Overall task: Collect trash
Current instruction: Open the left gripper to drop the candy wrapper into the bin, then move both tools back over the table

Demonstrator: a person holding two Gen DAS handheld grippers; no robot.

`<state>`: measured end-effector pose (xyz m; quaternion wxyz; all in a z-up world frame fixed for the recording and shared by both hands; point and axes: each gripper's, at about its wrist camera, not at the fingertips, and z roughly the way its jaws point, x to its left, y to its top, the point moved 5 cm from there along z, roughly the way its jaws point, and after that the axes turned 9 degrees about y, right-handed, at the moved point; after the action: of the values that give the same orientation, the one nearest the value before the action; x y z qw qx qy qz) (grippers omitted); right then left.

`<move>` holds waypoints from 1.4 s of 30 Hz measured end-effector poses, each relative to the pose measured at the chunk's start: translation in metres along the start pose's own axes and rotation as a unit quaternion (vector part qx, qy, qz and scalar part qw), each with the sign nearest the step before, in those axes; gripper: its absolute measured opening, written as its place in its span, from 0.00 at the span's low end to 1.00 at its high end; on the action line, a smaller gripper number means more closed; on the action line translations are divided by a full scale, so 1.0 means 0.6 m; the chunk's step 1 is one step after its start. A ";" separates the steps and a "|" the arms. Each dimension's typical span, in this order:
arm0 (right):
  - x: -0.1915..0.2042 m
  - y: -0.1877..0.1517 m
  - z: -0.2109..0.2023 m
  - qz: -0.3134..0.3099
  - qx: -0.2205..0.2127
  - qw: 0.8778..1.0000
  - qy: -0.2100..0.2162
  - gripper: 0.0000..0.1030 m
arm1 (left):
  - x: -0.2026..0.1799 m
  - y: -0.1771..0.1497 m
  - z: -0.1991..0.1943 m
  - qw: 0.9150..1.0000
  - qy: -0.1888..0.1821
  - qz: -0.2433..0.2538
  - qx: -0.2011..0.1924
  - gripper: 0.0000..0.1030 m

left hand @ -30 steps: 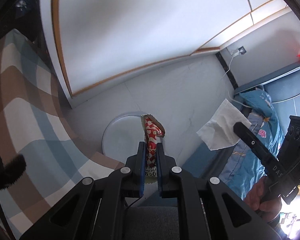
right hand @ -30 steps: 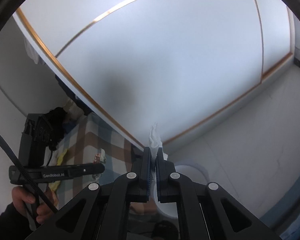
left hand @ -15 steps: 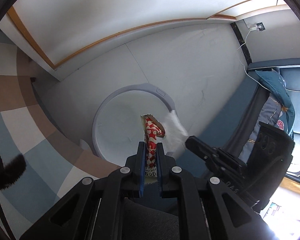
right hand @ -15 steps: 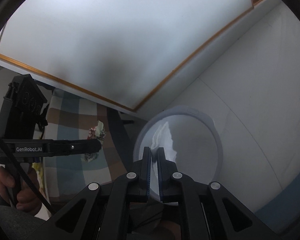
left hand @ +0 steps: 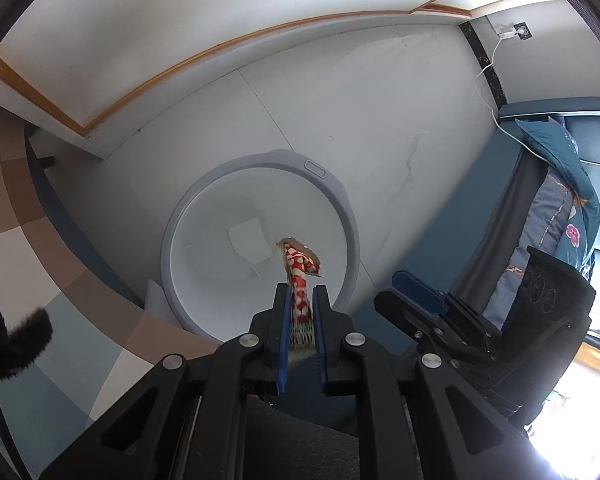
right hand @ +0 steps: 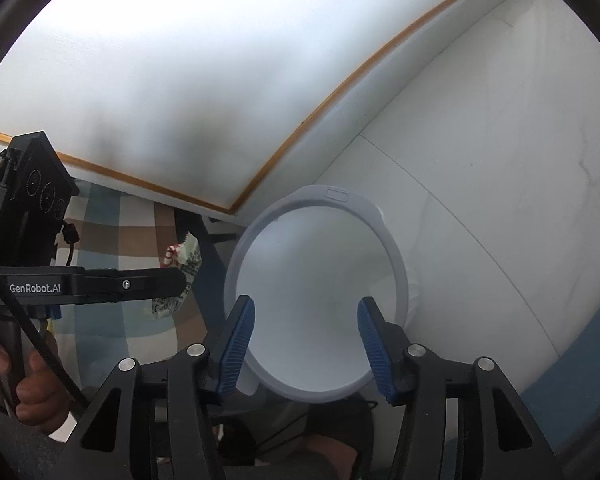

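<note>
tissue point(left hand: 250, 240) dropped into bin point(left hand: 332, 188), likely; right tongs point(right hand: 306, 332) opening, empty.

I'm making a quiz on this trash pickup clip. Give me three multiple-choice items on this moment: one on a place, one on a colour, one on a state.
1. Where is the white tissue?
A. inside the bin
B. on the checked cloth
C. in the right gripper

2. What colours is the wrapper in the left gripper?
A. plain green
B. red with white spots
C. black

3. How do the right gripper's jaws stand?
A. clamped on tissue
B. apart with nothing between them
C. clamped on the bin rim

Answers: 1 A, it lies on the bin's floor. 2 B, the spotted print shows above the pads. 3 B, the jaws are opening, and only the bin's inside shows between them.
</note>
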<state>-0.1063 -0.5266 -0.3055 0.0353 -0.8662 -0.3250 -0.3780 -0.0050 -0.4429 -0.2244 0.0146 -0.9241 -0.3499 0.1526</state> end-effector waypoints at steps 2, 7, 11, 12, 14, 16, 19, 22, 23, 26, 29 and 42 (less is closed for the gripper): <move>0.000 0.002 -0.009 -0.001 -0.006 1.000 -0.002 0.56 | -0.002 0.001 0.008 1.000 0.005 0.001 0.005 0.12; -0.011 0.008 -0.043 -0.012 -0.020 1.000 -0.015 0.64 | 0.007 -0.003 0.002 1.000 0.015 -0.008 -0.005 0.39; -0.005 0.008 -0.041 -0.015 -0.025 0.999 -0.023 0.71 | 0.013 -0.006 -0.016 0.999 0.024 -0.007 -0.035 0.42; -0.007 0.008 -0.047 -0.016 -0.026 0.999 -0.025 0.72 | 0.013 -0.009 -0.025 0.999 0.028 -0.005 -0.045 0.42; -0.004 0.008 -0.051 -0.017 -0.029 0.999 -0.028 0.75 | 0.016 -0.013 -0.038 0.997 0.049 -0.003 -0.065 0.43; 0.002 0.010 -0.056 -0.020 -0.033 0.999 -0.031 0.78 | 0.019 -0.020 -0.057 0.993 0.070 0.000 -0.094 0.45; 0.018 0.014 -0.070 -0.029 -0.040 0.998 -0.031 0.80 | 0.024 -0.032 -0.093 0.986 0.097 -0.007 -0.139 0.57; 0.036 0.020 -0.086 -0.041 -0.051 0.997 -0.031 0.82 | 0.037 -0.045 -0.131 0.976 0.118 -0.019 -0.181 0.63; 0.045 0.023 -0.095 -0.048 -0.057 0.997 -0.032 0.83 | 0.039 -0.049 -0.143 0.973 0.123 -0.024 -0.193 0.65; 0.071 0.030 -0.117 -0.064 -0.072 0.995 -0.031 0.85 | 0.052 -0.068 -0.177 0.964 0.134 -0.042 -0.226 0.68; 0.100 0.034 -0.141 -0.082 -0.087 0.992 -0.032 0.87 | 0.063 -0.091 -0.213 0.954 0.146 -0.058 -0.257 0.71; 0.303 0.026 -0.223 -0.183 -0.150 0.971 0.009 0.90 | 0.150 -0.214 -0.353 0.888 0.200 -0.135 -0.392 0.85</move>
<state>-0.0902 -0.4820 -0.0841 -0.1623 -0.7838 -0.4170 -0.4306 0.0380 -0.2705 -0.0300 -0.2593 -0.8094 -0.4921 -0.1883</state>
